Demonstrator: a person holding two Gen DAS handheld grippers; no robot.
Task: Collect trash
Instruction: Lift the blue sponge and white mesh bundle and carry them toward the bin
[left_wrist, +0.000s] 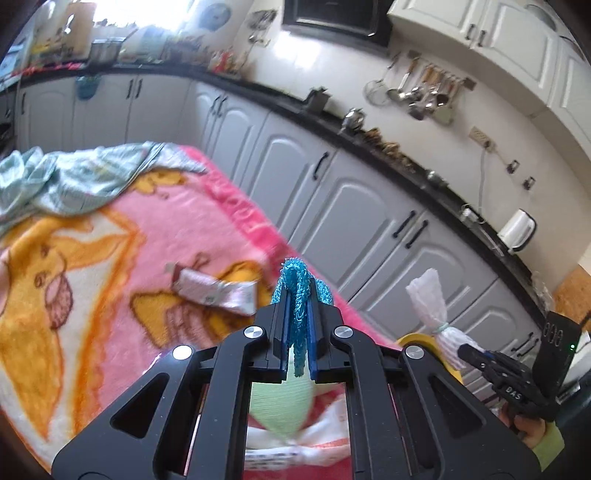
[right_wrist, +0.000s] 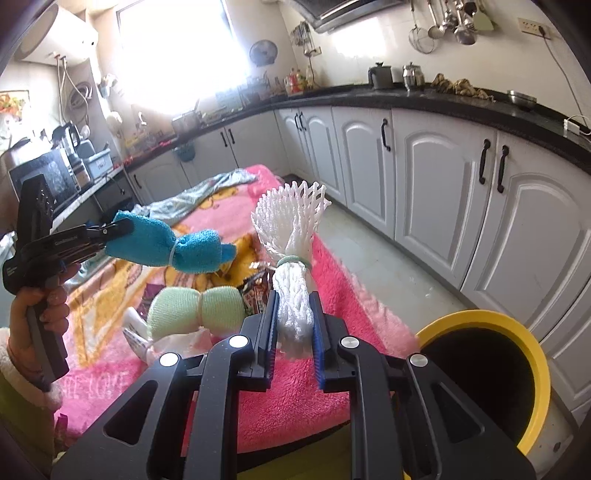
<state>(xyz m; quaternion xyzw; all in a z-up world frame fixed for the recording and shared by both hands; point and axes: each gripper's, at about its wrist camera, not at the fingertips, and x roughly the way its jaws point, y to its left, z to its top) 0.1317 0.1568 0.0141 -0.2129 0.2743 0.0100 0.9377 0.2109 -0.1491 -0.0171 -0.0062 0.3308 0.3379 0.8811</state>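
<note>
Left wrist view, lower centre: our left gripper is clamped on a blue knitted cloth bundle between its pads. Right wrist view, centre: our right gripper pinches a white foam net bundle, flared end up, above the pink blanket, left of a yellow-rimmed bin.

The left claw holds a tied cloth roll up over the blanket-covered bench, to the left of the right claw, which holds a tied foam-net bundle upright between its pads. Below and between them, a second tied cloth roll lies on the blanket among wrappers. A crumpled cloth lies at the bench's far end. The bin stands beside the bench's right edge, with floor cabinets behind.
</note>
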